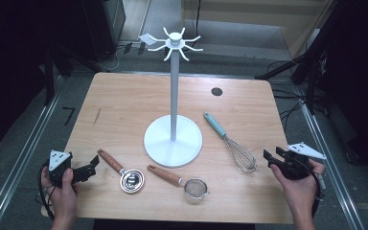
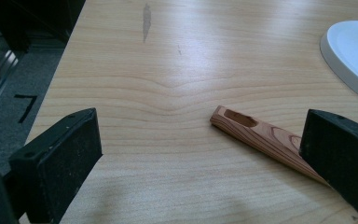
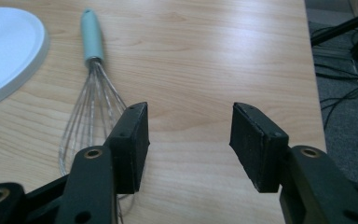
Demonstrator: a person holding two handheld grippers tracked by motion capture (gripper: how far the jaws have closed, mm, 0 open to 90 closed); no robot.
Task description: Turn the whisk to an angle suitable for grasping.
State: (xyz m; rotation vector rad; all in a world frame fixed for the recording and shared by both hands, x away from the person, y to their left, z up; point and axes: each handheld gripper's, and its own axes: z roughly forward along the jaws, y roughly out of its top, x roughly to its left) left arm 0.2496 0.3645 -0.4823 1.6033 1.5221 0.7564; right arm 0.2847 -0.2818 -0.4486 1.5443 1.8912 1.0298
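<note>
Bench [image 1: 124,103]: light wood grain top, rounded corners, one dark round hole near the far right corner, a short dark streak at the far left. Grey floor with metal rails runs along both sides; cables lie on the floor to the right; the surroundings are dark.

Landmark: white hook stand [image 1: 173,139], round base at bench centre.

Left of the stand's base lies a wooden-handled measuring spoon [image 1: 122,171]; in front of the base, a small strainer [image 1: 182,182]; right of it, a whisk [image 1: 230,143] with a teal handle.

Left hand-held gripper [image 1: 94,165]: well left of the base, jaws spread wide, nothing between the pads, spoon handle just beside one jaw.

Right hand-held gripper [image 1: 271,156]: well right of the base, jaws spread, empty, whisk wires close by.
</note>
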